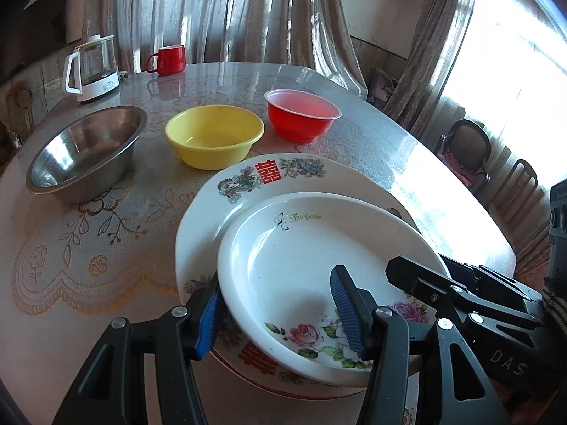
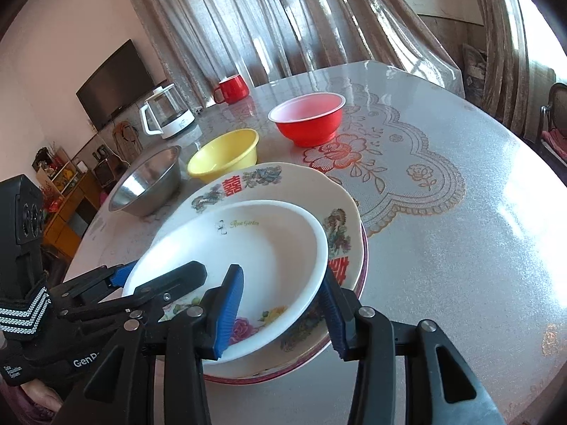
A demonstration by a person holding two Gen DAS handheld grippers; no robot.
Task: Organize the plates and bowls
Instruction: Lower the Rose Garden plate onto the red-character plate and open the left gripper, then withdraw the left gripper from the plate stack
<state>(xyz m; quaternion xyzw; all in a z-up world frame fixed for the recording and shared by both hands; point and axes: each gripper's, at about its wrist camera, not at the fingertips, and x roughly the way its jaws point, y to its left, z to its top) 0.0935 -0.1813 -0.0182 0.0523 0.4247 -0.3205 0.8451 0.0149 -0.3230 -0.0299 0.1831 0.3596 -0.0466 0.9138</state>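
holding a rose plate over the stacked plates, one gripper on each side

gripping from the near side, the left gripper (image 1: 280,311) is straddling the near-left rim of the rose garden plate (image 1: 319,244), one blue pad (image 1: 345,308) lying inside the dish and the other outside the rim. the right gripper (image 2: 283,313) is doing the same on the near-right rim. both sets of jaws are standing partly apart with the rim between them; whether the pads are actually pressing on the rim is not clear from either view.

the oval white plate is lying on the double-happiness plate (image 1: 226,194), tilted a little, its long axis running from near-left to far-right in the left wrist view. its printed roses are pointing toward the grippers and the "rose garden" lettering is facing the far side. a red-rimmed plate (image 2: 363,258) is peeking out beneath the double-happiness plate.

beyond the stack, three bowls are sitting in a row on the table (image 1: 372,148), all mouth up: a steel bowl (image 1: 85,152) at left, a yellow bowl (image 1: 214,134) in the middle and a red bowl (image 1: 301,113) at right, each apart from the next. a glass kettle (image 1: 92,67) and a red mug (image 1: 170,58) are standing at the far edge.
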